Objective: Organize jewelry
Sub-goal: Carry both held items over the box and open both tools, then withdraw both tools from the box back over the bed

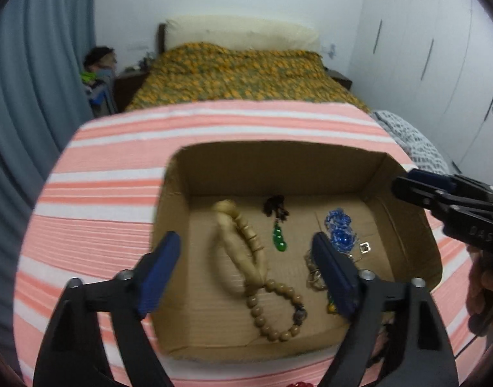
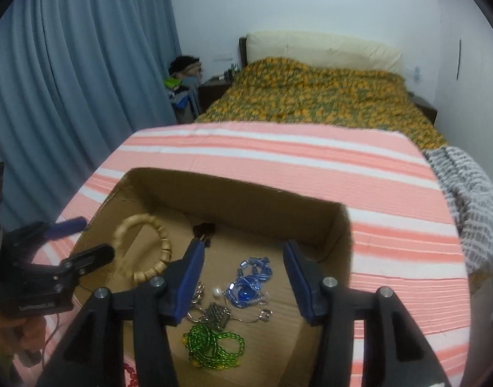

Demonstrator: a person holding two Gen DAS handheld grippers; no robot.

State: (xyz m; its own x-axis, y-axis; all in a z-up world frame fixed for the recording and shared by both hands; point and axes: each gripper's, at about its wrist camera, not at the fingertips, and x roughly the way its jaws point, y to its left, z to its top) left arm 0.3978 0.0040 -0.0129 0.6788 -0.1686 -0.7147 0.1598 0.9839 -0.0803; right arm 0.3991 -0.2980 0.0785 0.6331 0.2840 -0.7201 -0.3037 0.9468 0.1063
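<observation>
An open cardboard box sits on a pink striped cloth. Inside lie a beige wooden bracelet, a brown bead bracelet, a green gourd pendant, blue bead jewelry, silver chain pieces and a green bead bracelet. My left gripper is open and empty over the box's near side. My right gripper is open and empty above the blue beads. Its tip also shows in the left wrist view.
The pink striped cloth covers the bed's foot. An orange patterned bedspread lies beyond. A grey patterned cloth hangs at the right. Blue curtains stand at the left. Red beads lie outside the box.
</observation>
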